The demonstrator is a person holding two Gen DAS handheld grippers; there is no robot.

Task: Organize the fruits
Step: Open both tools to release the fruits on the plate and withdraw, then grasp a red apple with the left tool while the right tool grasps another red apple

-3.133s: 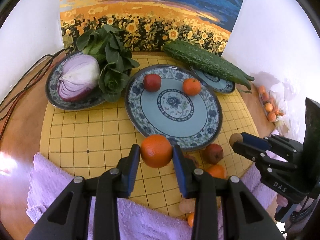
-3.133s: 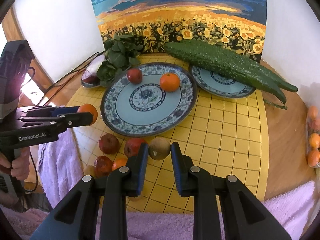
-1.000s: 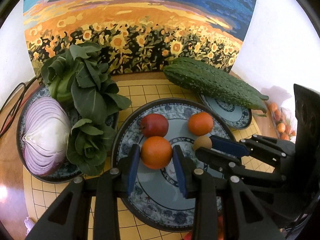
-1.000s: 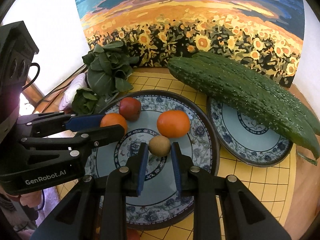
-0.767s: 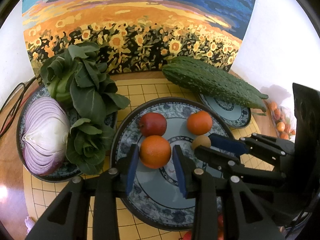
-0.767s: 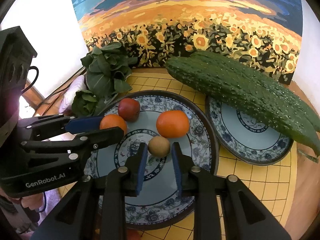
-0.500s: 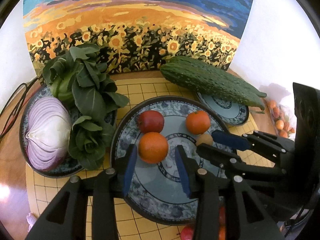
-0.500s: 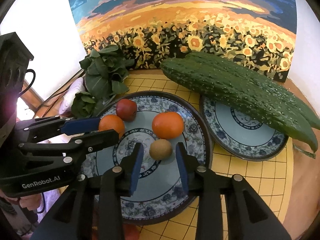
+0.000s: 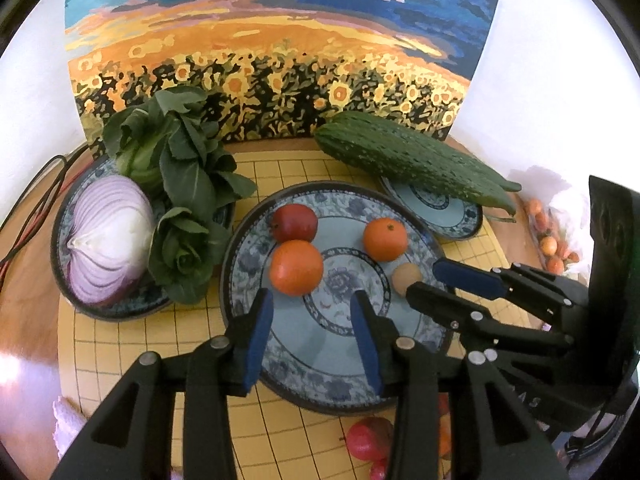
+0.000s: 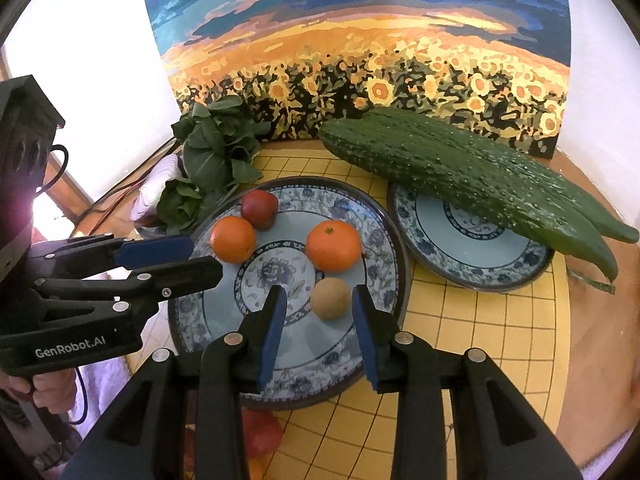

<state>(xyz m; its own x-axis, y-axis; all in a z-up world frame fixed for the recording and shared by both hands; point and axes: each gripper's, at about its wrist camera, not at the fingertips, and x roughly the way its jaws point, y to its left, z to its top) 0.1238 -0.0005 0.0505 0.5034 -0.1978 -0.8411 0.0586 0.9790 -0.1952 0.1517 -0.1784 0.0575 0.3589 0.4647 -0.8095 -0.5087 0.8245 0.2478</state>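
Observation:
A large blue patterned plate (image 9: 320, 364) (image 10: 380, 240) holds a red apple (image 9: 294, 222) (image 10: 259, 209), two oranges (image 9: 296, 267) (image 9: 385, 239) (image 10: 233, 239) (image 10: 333, 245) and a small brown kiwi (image 9: 405, 275) (image 10: 330, 298). My left gripper (image 9: 312, 314) is open and empty, just behind the nearer orange. My right gripper (image 10: 316, 308) is open, with the kiwi resting on the plate between its fingertips. Each gripper shows in the other's view (image 9: 436, 280) (image 10: 192, 256).
A plate at the left holds a halved red onion (image 9: 106, 240) and leafy greens (image 9: 180, 184). A bumpy green gourd (image 9: 412, 162) (image 10: 472, 176) lies over a smaller plate (image 10: 472, 248). More fruit (image 9: 368, 438) lies on the yellow grid mat (image 9: 120, 352) near me. Small orange fruits (image 9: 548, 236) sit far right.
Both grippers opened and drew back a little. The orange left the left gripper and the kiwi left the right gripper; both now rest on the plate.

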